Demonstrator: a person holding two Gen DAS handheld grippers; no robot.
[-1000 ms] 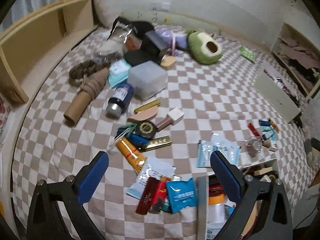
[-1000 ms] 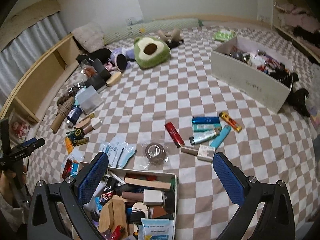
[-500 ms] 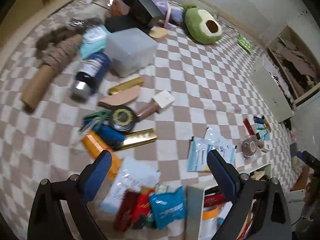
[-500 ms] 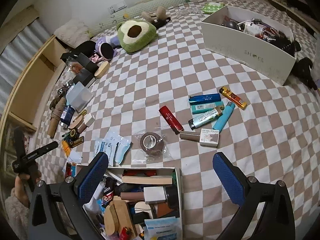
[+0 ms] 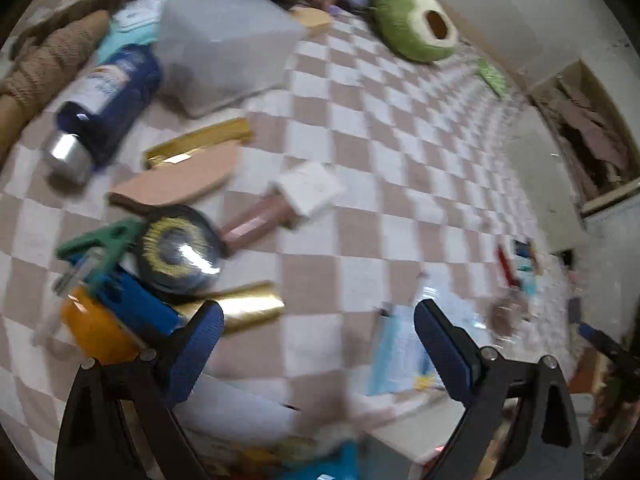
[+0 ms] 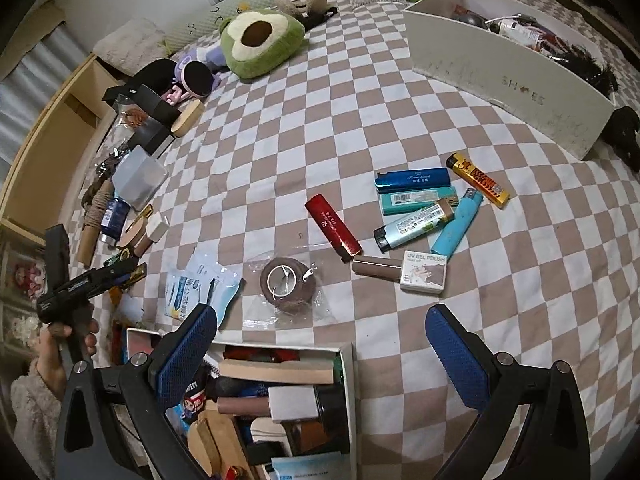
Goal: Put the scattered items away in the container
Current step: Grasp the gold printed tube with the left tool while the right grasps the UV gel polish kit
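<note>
My left gripper (image 5: 316,320) stands open over the checkered bedspread with nothing between its fingers. Just beyond its left finger lie a gold bar (image 5: 244,312), a round black and gold tin (image 5: 180,248), an orange tube (image 5: 92,332) and a green clip (image 5: 104,240). A pink tube with a white cap (image 5: 280,208) lies further out. My right gripper (image 6: 320,320) is open and empty above the far rim of the small white box (image 6: 348,364), which is packed with items. Past that rim are a bagged tape roll (image 6: 288,284), a red lighter (image 6: 332,228) and a gel polish bottle (image 6: 424,276).
Several more lighters (image 6: 412,180) lie to the right of the red one. Blue sachets (image 6: 200,288) sit left of the tape roll. A large white shoe box (image 6: 512,80) stands at the back right, an avocado plush (image 6: 260,40) at the back. A blue bottle (image 5: 108,92) and a translucent box (image 5: 228,44) lie far left.
My left gripper has dropped and tilted down toward the cluster of small items, which now looks much bigger, and its jaws have narrowed slightly. My right gripper has sunk a little toward the box.
</note>
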